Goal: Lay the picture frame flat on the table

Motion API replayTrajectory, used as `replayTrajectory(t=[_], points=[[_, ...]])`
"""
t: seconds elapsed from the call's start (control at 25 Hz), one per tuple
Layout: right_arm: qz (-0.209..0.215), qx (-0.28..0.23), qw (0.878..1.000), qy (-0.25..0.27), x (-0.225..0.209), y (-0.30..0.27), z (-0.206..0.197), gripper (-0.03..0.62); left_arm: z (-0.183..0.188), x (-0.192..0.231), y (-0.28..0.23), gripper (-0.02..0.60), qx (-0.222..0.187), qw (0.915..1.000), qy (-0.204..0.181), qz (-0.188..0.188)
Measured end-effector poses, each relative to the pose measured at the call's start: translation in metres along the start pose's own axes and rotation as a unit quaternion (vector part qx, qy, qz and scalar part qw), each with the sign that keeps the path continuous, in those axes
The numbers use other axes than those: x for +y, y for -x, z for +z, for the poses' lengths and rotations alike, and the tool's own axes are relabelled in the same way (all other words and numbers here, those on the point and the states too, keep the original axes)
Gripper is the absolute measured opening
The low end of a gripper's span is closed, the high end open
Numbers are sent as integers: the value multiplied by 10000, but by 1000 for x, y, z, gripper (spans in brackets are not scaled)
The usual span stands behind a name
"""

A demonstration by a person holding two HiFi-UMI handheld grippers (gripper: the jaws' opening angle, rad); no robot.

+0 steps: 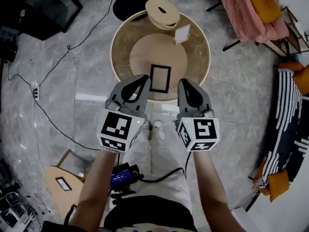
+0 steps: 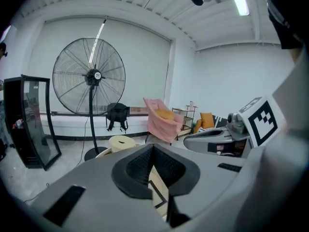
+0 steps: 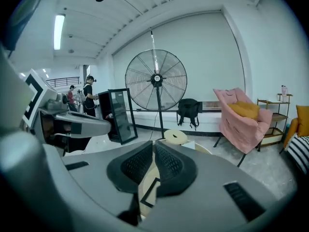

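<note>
Held shut on nothing: left gripper [image 1: 141,81], right gripper [image 1: 184,83]. Below, flat black rectangular picture frame [image 1: 160,78] on round wooden table [image 1: 121,52].

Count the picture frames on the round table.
2. A black picture frame lies flat at the centre of the round table; a white frame stands near its far edge. The near rim is partly hidden, so another could be missed.

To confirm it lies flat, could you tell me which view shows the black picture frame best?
The head view: the whole picture frame lies flat on the round table. Both gripper views catch only a corner past their jaws.
</note>
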State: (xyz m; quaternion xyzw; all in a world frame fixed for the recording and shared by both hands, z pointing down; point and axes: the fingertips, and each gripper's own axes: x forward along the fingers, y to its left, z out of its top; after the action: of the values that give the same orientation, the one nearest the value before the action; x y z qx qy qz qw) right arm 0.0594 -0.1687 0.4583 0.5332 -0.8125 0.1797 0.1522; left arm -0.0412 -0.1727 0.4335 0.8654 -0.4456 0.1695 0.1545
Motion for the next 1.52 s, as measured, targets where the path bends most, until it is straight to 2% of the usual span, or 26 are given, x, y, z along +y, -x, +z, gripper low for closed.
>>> replayTrajectory(t=[0.28,0.56,0.68,1.12,1.52], points=[[-19,-381,9992,107,8,47,60,43,67,-20,43,17,-453,9988,-171,-106],[-34,-748,9971,124,11,88,103,43,114,-37,76,17,-844,9953,-403,-265],[27,-915,9953,320,18,104,117,43,128,-41,91,17,-1006,9942,-306,-216],[-29,-1226,9921,265,30,134,140,43,141,-44,131,17,-1255,9912,-419,-52],[132,-1211,9918,396,46,136,144,43,140,-37,138,16,-1278,9906,-478,-31]])
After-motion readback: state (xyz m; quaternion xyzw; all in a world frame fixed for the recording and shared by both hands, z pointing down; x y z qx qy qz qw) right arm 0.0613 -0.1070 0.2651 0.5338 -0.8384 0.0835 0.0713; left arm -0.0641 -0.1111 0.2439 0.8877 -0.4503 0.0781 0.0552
